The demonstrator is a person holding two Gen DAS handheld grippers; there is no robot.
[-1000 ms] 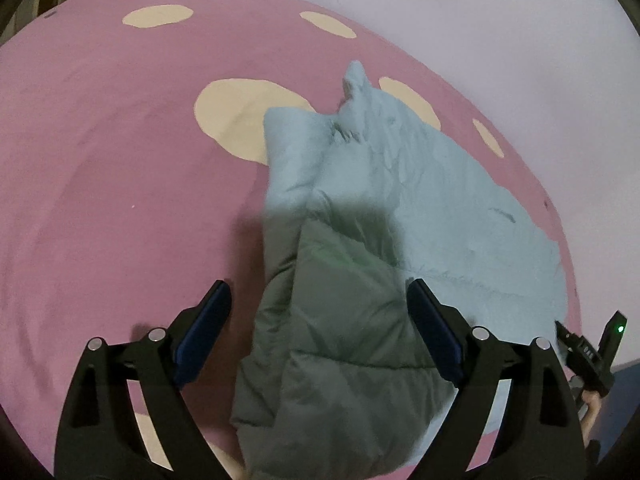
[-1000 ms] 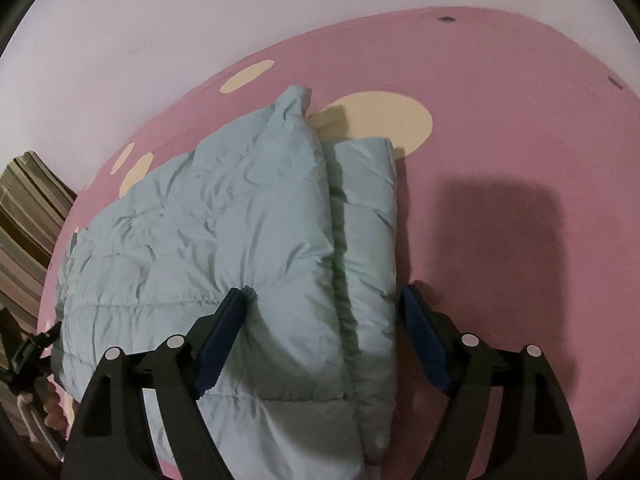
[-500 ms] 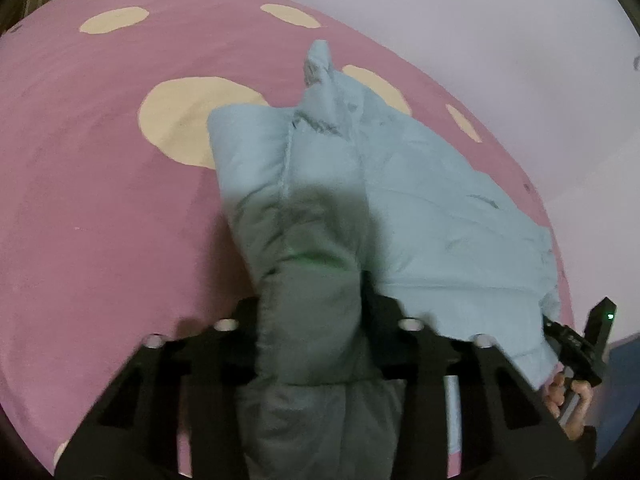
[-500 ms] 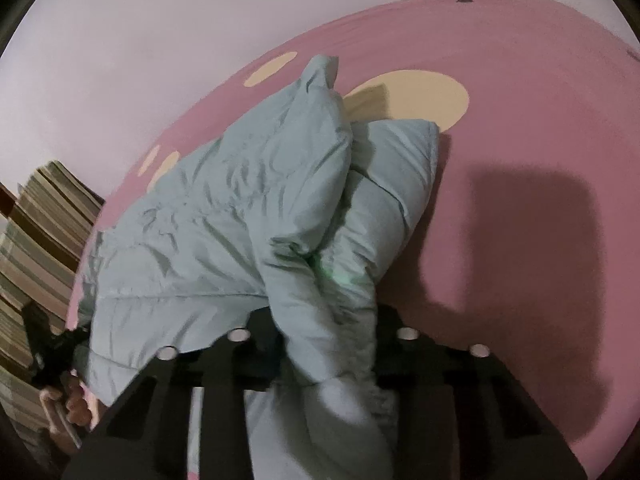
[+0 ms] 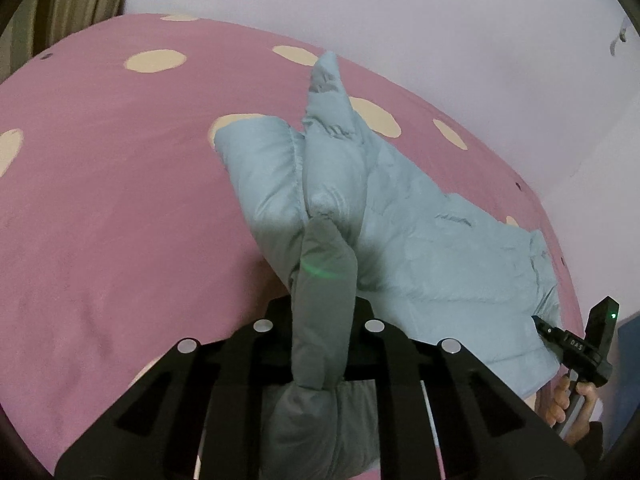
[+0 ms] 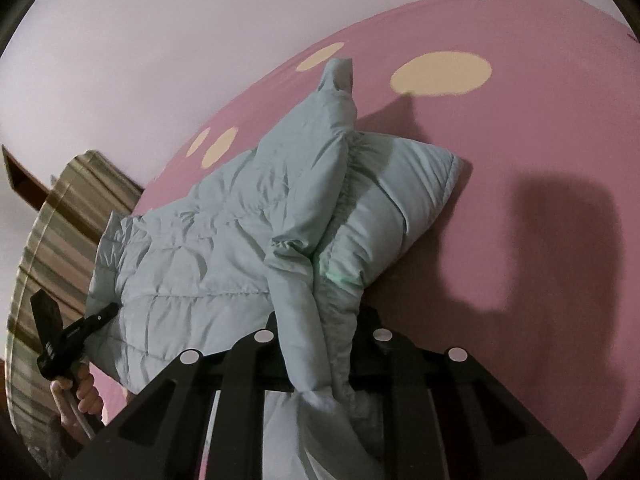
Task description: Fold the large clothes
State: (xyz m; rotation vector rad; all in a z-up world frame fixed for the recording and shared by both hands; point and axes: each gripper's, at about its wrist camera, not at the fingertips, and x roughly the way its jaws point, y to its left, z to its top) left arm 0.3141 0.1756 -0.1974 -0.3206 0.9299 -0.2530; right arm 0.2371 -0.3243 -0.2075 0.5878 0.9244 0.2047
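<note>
Two hand-held grippers have just closed on the pale blue puffer jacket (image 5: 420, 240). The left hand-held gripper (image 5: 322, 312) pinches a bunched fold at one end, the right hand-held gripper (image 6: 320, 320) another at the opposite end. Ahead of both, the jacket stretches over the pink spotted bed (image 5: 100, 200), apparently partly lifted, though that is hard to judge.

my left gripper (image 5: 322, 320): matte black, angular frame with cut-out struts, four round silver screws | my right gripper (image 6: 324, 332): same black frame, four silver screws | seen from opposite camera: black handle, small green light, white lettering
</note>
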